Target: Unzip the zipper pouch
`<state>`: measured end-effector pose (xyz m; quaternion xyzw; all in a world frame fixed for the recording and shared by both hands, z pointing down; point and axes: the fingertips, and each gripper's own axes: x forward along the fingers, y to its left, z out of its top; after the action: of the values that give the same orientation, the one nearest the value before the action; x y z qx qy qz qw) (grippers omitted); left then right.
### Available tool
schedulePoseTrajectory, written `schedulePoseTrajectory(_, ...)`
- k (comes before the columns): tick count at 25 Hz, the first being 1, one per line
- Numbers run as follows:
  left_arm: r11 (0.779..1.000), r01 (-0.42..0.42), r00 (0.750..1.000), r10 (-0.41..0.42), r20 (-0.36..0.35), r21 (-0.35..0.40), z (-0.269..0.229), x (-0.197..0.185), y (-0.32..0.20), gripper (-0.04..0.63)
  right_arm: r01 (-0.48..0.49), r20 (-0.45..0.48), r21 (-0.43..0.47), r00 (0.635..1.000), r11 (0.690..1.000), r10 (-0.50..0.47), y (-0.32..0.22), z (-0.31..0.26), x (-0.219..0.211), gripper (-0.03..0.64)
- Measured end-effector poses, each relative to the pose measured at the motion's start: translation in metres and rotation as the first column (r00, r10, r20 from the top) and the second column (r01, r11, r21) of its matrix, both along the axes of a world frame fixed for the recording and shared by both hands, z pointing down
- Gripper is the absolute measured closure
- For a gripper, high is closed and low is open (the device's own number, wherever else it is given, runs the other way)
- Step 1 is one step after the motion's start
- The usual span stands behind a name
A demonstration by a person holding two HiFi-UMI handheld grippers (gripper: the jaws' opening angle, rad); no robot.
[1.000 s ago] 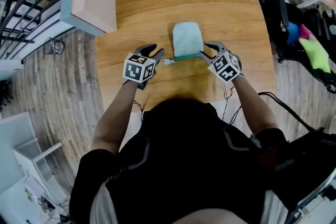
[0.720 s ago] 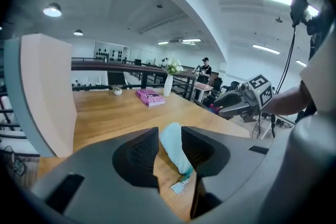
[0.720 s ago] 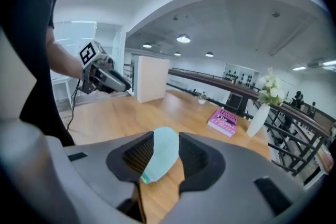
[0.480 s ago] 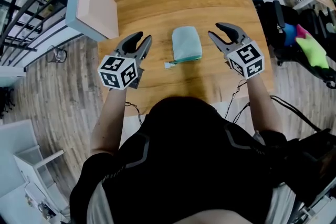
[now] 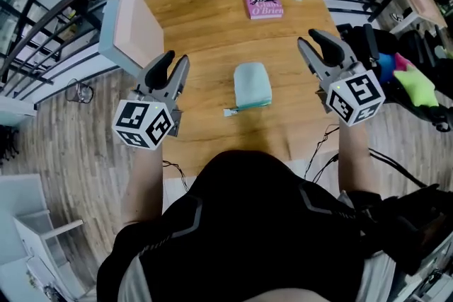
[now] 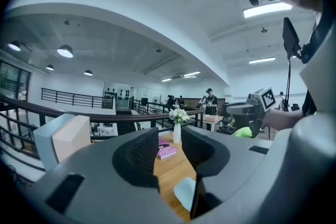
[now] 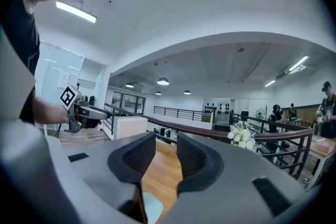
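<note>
currently both grippers hover empty above the table [image 5: 205, 25]: left gripper [image 5: 175, 60] fingers apart; right gripper [image 5: 309, 40] fingers apart, just closing somewhat, nothing between. beyond, the zipper pouch [image 5: 252, 85] lies flat, pull tab [image 5: 228, 112] at near-left corner. advise: pin opposite end, draw tab straight.
</note>
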<state>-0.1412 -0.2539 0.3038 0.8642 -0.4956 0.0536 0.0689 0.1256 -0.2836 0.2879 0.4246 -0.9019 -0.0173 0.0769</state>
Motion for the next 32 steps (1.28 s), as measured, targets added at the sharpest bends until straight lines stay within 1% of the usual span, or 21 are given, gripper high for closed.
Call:
schedulePoseTrajectory(2,0.999,0.011,1.000,-0.010,-0.025,0.042,-0.017,-0.004,0.001,0.443,-0.024,0.036,0.013,0.999,1.000,0.023,-0.001,-0.017,0.005,0.482)
schedulePoseTrajectory(5,0.996,-0.003,0.999,0.007,-0.040,0.088,-0.035,-0.009,0.004,0.443,-0.060,0.050,0.037,0.997,0.998,0.058,-0.004,-0.037,0.010,0.482)
schedulePoseTrajectory(8,0.993,0.029,0.999,-0.025,-0.030,0.117,-0.048,-0.017,0.006,0.443,-0.075,0.078,0.055,0.994,0.996,0.071,-0.001,-0.054,0.014,0.482)
schedulePoseTrajectory(10,0.990,0.058,0.998,-0.054,-0.033,0.126,-0.056,-0.022,0.005,0.446,-0.084,0.076,0.066,0.994,0.994,0.079,0.002,-0.061,0.015,0.483)
schedulePoseTrajectory(12,0.988,0.078,0.996,-0.072,-0.054,0.131,-0.063,-0.027,0.005,0.475,-0.101,0.049,0.086,0.994,0.991,0.097,0.003,-0.067,0.017,0.499)
schedulePoseTrajectory(13,0.988,0.076,0.995,-0.066,-0.075,0.134,-0.067,-0.028,0.006,0.484,-0.107,0.038,0.100,0.994,0.989,0.104,0.004,-0.070,0.017,0.502)
schedulePoseTrajectory(14,0.987,0.074,0.994,-0.061,-0.095,0.141,-0.071,-0.030,0.007,0.495,-0.110,0.035,0.114,0.994,0.987,0.107,0.005,-0.074,0.018,0.511)
schedulePoseTrajectory(15,0.985,0.084,0.992,-0.068,-0.108,0.150,-0.075,-0.033,0.007,0.522,-0.113,0.041,0.121,0.993,0.986,0.108,0.006,-0.077,0.019,0.528)
schedulePoseTrajectory(16,0.982,0.102,0.990,-0.084,-0.115,0.157,-0.079,-0.036,0.007,0.544,-0.114,0.055,0.118,0.993,0.986,0.108,0.006,-0.079,0.020,0.545)
schedulePoseTrajectory(18,0.976,0.136,0.986,-0.117,-0.118,0.170,-0.085,-0.040,0.008,0.558,-0.118,0.090,0.102,0.990,0.988,0.109,0.008,-0.082,0.021,0.565)
schedulePoseTrajectory(19,0.970,0.156,0.984,-0.136,-0.114,0.185,-0.088,-0.042,0.009,0.561,-0.126,0.107,0.090,0.987,0.988,0.116,0.008,-0.083,0.023,0.588)
schedulePoseTrajectory(20,0.962,0.179,0.982,-0.161,-0.104,0.205,-0.091,-0.044,0.011,0.565,-0.136,0.123,0.077,0.984,0.988,0.126,0.010,-0.083,0.025,0.606)
schedulePoseTrajectory(22,0.946,0.222,0.975,-0.210,-0.072,0.237,-0.095,-0.047,0.013,0.566,-0.145,0.138,0.066,0.981,0.987,0.135,0.013,-0.086,0.026,0.607)
schedulePoseTrajectory(24,0.942,0.237,0.971,-0.233,-0.048,0.235,-0.092,-0.046,0.012,0.566,-0.145,0.097,0.083,0.986,0.986,0.137,0.014,-0.086,0.024,0.609)
schedulePoseTrajectory(26,0.947,0.239,0.971,-0.236,-0.041,0.216,-0.087,-0.044,0.010,0.566,-0.144,0.051,0.090,0.989,0.986,0.139,0.014,-0.082,0.022,0.609)
schedulePoseTrajectory(29,0.954,0.236,0.972,-0.230,-0.053,0.186,-0.081,-0.041,0.009,0.566,-0.140,0.060,0.069,0.989,0.988,0.136,0.013,-0.079,0.021,0.609)
schedulePoseTrajectory(32,0.958,0.232,0.973,-0.227,-0.049,0.172,-0.077,-0.039,0.007,0.566,-0.147,0.061,0.057,0.988,0.987,0.144,0.011,-0.077,0.020,0.609)
